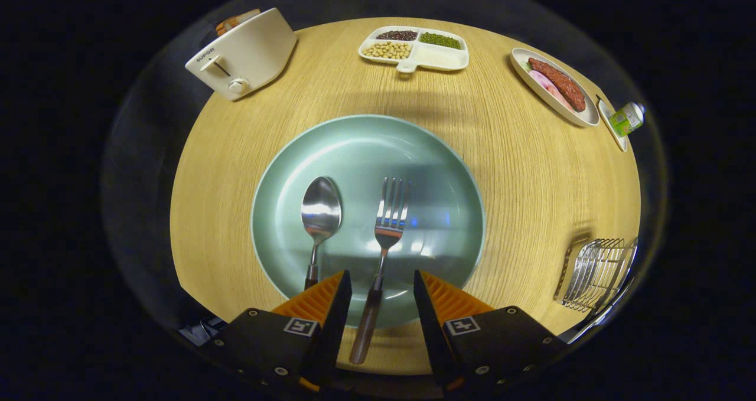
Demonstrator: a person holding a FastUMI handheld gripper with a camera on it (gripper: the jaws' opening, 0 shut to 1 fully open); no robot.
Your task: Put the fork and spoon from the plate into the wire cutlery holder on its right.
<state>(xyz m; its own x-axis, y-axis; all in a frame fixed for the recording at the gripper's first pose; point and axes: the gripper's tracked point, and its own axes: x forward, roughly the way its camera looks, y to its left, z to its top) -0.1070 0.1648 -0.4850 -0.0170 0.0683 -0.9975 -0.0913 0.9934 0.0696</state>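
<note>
- My fingers [382,283] stand apart, straddling the fork's [381,253] handle without touching it.
- Fork and spoon [319,224] lie on the green plate [437,153].
- Wire cutlery holder [596,271] sits well right on the surface [531,170].

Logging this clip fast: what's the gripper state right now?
Hand-held gripper: open, holding nothing; fork handle lies between its fingers, untouched.
</note>
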